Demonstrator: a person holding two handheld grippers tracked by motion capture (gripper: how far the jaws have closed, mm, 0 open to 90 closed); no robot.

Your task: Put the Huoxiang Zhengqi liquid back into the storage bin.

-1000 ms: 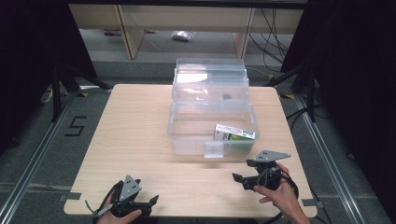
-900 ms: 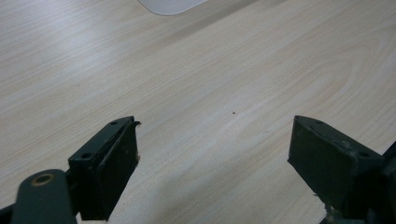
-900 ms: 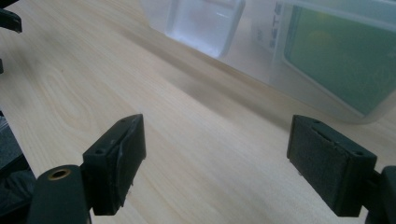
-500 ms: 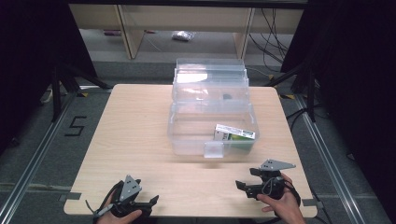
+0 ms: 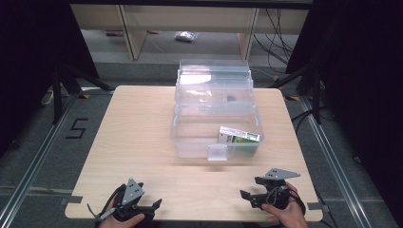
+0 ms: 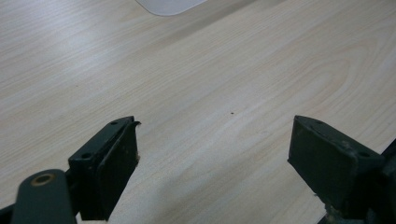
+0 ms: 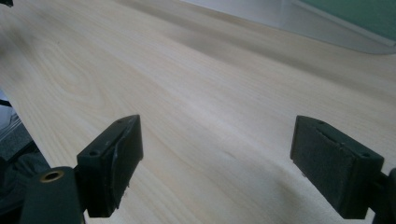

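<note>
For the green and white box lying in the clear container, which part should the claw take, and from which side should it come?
Grip the green and white box across its two long sides, coming from above through the open top. It lies flat near the right front corner of the clear container, whose walls block any sideways approach. The right claw, open, looks the nearer one.

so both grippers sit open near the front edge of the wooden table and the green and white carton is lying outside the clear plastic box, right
Not quite: the green and white carton lies inside the clear plastic box, at its right side, as the high view shows. The left gripper and right gripper are indeed open near the front edge of the wooden table.
</note>
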